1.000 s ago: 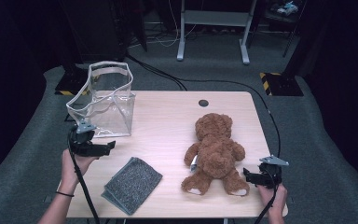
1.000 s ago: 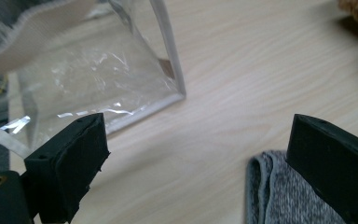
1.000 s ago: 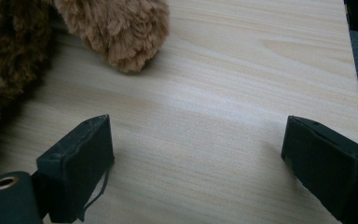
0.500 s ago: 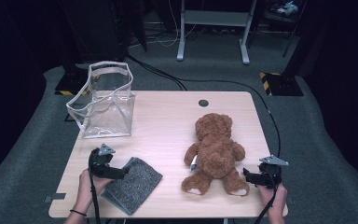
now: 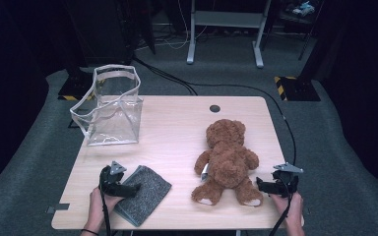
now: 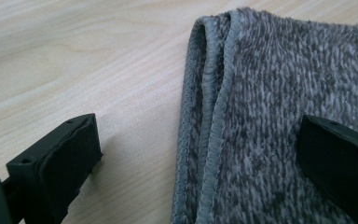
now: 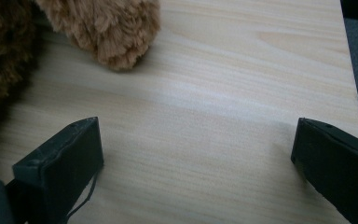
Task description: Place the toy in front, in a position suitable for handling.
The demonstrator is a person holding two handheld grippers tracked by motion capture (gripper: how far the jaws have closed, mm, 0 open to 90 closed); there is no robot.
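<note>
From above we see our left gripper [image 5: 130, 188] dropped from beside the clear bag [image 5: 112, 105] to the grey cloth [image 5: 145, 194], while up close its spread jaws straddle the hemmed edge [image 6: 209, 121], and our right gripper [image 7: 193, 154] gapes beside the teddy bear [image 7: 107, 32].

Your widest free lane is the bare table [image 5: 172, 132] middle, between bag [image 5: 112, 105] and bear [image 5: 229, 160]. The cloth [image 5: 145, 194] (folded, low) lies just beside your left gripper [image 5: 134, 188]; the bear's foot blocks the right gripper [image 5: 260, 185].
</note>
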